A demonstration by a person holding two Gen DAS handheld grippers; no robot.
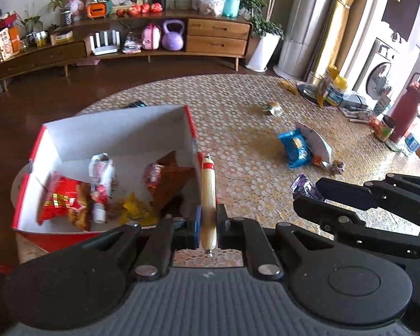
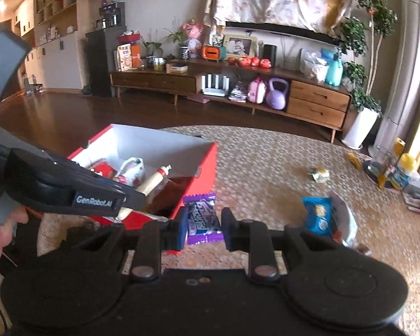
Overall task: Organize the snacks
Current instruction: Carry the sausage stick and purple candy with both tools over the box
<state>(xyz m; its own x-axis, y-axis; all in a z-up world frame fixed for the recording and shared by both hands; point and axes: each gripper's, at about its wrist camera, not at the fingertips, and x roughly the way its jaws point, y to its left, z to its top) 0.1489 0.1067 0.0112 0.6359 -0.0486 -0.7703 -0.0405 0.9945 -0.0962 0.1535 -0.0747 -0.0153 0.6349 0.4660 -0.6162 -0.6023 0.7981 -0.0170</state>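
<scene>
My left gripper (image 1: 208, 221) is shut on a pale sausage stick (image 1: 208, 196) with a red band, held beside the right wall of the red box (image 1: 191, 124). The box holds several snack packets (image 1: 61, 198). In the right wrist view the sausage (image 2: 154, 180) hangs over the box (image 2: 210, 156). My right gripper (image 2: 204, 224) is shut on a purple candy wrapper (image 2: 201, 215) just right of the box, and it shows in the left wrist view (image 1: 308, 193). A blue snack pack (image 1: 295, 147) lies on the table.
A white card (image 1: 316, 140) stands behind the blue pack, with small sweets (image 1: 337, 166) beside it. A small snack (image 1: 274, 108) lies farther back. Bottles and jars (image 1: 336, 89) and a red flask (image 1: 406, 109) crowd the table's right edge.
</scene>
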